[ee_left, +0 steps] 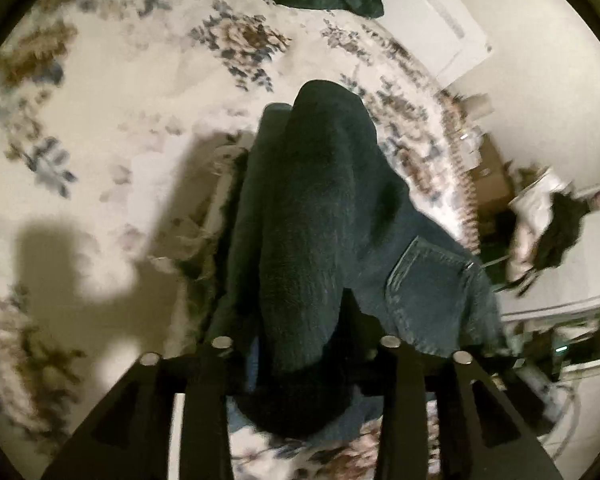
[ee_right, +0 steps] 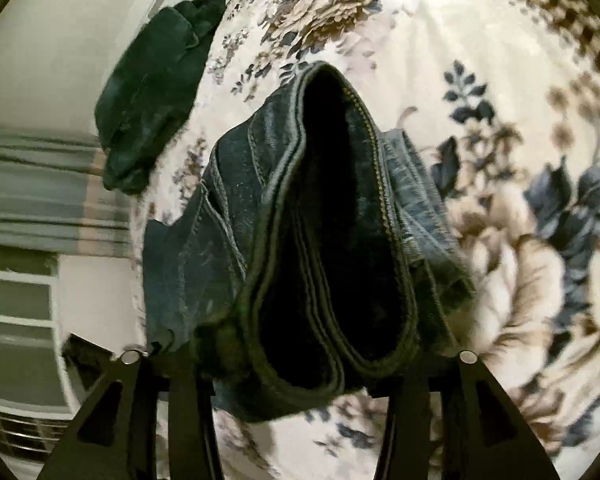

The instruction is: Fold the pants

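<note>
My jeans [ee_left: 428, 280] are dark blue denim, matt and coarse-woven, with paler stitched seams around the back pocket [ee_left: 432, 272]. In the right wrist view their folded hems [ee_right: 324, 216] show thick, layered cloth edges with a line of tan stitching. Under them lies a bedspread [ee_left: 112, 92] of soft, matt cloth, cream with a printed floral pattern in blue and brown. A second garment [ee_right: 152, 96], dark green, looks like soft, faintly worn cloth. My left claw [ee_left: 306, 346] and right claw [ee_right: 300, 360] are matt black plastic, studded with small shiny metal discs.
</note>
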Demonstrator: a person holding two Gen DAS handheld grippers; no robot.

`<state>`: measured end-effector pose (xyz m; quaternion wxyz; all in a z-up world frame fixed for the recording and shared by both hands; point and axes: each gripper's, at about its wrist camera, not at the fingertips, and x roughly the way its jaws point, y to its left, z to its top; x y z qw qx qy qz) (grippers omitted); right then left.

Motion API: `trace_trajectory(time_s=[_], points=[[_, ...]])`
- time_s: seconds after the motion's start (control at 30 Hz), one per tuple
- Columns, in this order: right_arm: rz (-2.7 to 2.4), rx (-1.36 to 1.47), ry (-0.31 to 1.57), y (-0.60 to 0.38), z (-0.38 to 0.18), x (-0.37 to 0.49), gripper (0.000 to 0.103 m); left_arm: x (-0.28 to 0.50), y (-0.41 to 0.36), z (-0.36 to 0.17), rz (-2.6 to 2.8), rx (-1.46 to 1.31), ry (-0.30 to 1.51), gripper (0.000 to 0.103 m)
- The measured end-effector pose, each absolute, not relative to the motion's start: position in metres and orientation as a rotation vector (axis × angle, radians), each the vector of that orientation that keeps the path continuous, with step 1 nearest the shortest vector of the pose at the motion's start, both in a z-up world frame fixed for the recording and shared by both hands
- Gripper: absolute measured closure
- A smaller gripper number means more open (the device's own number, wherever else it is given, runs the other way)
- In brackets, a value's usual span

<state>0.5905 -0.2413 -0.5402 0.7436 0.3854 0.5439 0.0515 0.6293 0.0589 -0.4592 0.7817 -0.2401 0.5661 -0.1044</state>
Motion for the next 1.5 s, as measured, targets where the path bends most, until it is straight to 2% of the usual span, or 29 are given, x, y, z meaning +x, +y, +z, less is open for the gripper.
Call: trace_trajectory(time_s=[0.03,0.1,0.13,0.17,0.2,0.23,0.4,0.57,1.1,1.33,1.4,1.5], points=[[0.094,0.791,1.201,-0.239,-0.532,0.589,0.038,0.626,0.054,-0.452,-0.189,-0.454,1.228,0.060],[0.068,0.694,1.204,-0.234,-0.516,0.584,0.023,0.619,0.044,-0.438,-0.132,-0.333,1.225,0.044],[0.049,0.649,1.202,-0.231,-0.509,0.582,0.019,0.614,0.039,-0.431,-0.112,-0.277,1.218,0.039],[0.029,0.595,1.195,-0.228,-0.499,0.579,0.014,0.609,0.033,-0.424,-0.096,-0.230,1.211,0.029],[0.016,0.548,1.187,-0.225,-0.489,0.575,0.013,0.603,0.026,-0.416,-0.074,-0.173,1.201,0.022],[-0.005,0.488,1.179,-0.219,-0.479,0.571,0.012,0.600,0.023,-0.412,-0.062,-0.142,1.195,0.021],[-0.108,0.274,1.086,-0.199,-0.426,0.541,0.004,0.575,0.008,-0.378,-0.005,0.004,1.159,0.017],[-0.185,0.152,0.992,-0.183,-0.368,0.497,0.003,0.542,-0.002,-0.330,0.005,0.054,1.096,0.016],[-0.178,0.123,0.825,-0.182,-0.159,0.311,0.002,0.382,-0.032,-0.149,-0.039,0.035,0.882,0.016],[-0.134,0.075,0.736,-0.172,-0.074,0.220,0.000,0.309,-0.036,-0.091,-0.026,-0.001,0.781,0.016],[-0.115,0.080,0.723,-0.171,-0.056,0.196,0.000,0.291,-0.038,-0.080,-0.032,-0.005,0.768,0.000],[-0.097,0.080,0.706,-0.170,-0.034,0.166,0.000,0.269,-0.040,-0.068,-0.009,-0.001,0.751,0.000]])
